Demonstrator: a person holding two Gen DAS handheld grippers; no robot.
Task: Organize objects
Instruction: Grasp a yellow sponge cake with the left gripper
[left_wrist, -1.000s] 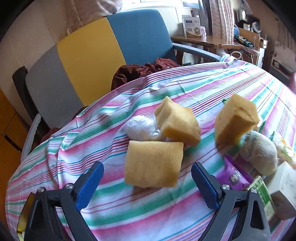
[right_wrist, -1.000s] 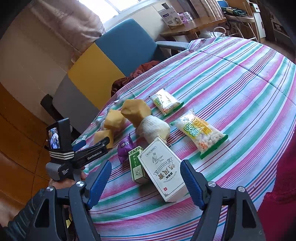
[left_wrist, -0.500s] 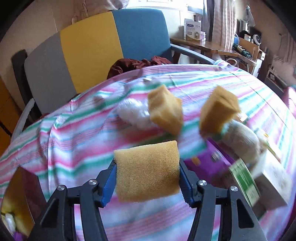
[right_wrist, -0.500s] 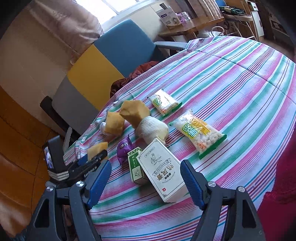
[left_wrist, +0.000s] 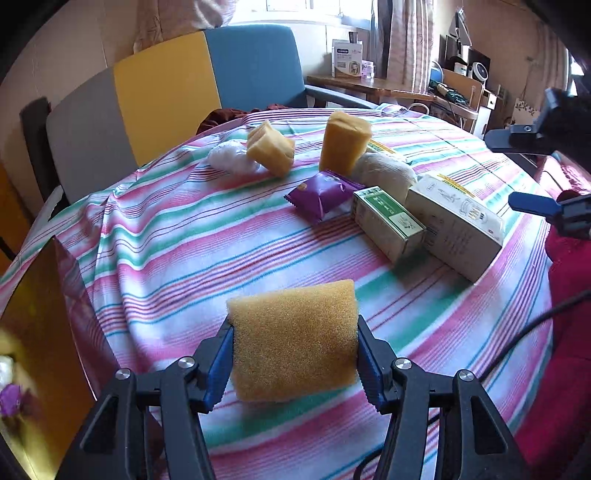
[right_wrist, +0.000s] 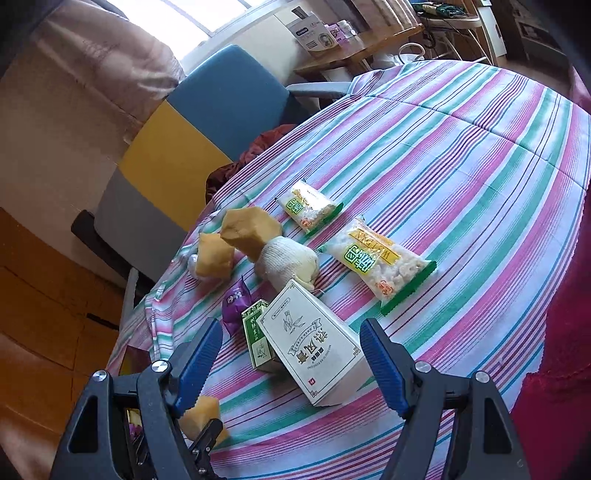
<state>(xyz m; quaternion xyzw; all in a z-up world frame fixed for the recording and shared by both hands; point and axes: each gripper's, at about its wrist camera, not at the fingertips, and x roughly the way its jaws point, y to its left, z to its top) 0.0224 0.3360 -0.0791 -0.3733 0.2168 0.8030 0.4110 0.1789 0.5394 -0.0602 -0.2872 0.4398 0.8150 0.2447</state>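
My left gripper (left_wrist: 294, 343) is shut on a yellow sponge (left_wrist: 295, 339), held above the striped tablecloth (left_wrist: 184, 236) near its front edge. The same sponge (right_wrist: 201, 415) shows low left in the right wrist view. Two more yellow sponges (left_wrist: 271, 151) (left_wrist: 345, 142) lie farther back, beside a white ball (left_wrist: 229, 158). My right gripper (right_wrist: 291, 332) stands open over a white carton (right_wrist: 314, 343), not touching it. Next to the carton lie a green box (left_wrist: 388, 223), a purple packet (left_wrist: 319, 194) and a cloth-wrapped bundle (left_wrist: 384, 171).
Two snack bags (right_wrist: 308, 210) (right_wrist: 380, 264) lie beyond the bundle. An open box with a yellow inside (left_wrist: 37, 314) stands off the table's left edge, with small items in it. A grey, yellow and blue chair (left_wrist: 166, 92) stands behind the table.
My left gripper shut on the nearest sponge, lifted it off the cloth and drew back toward the table's near edge. The right gripper stayed where it was, open.
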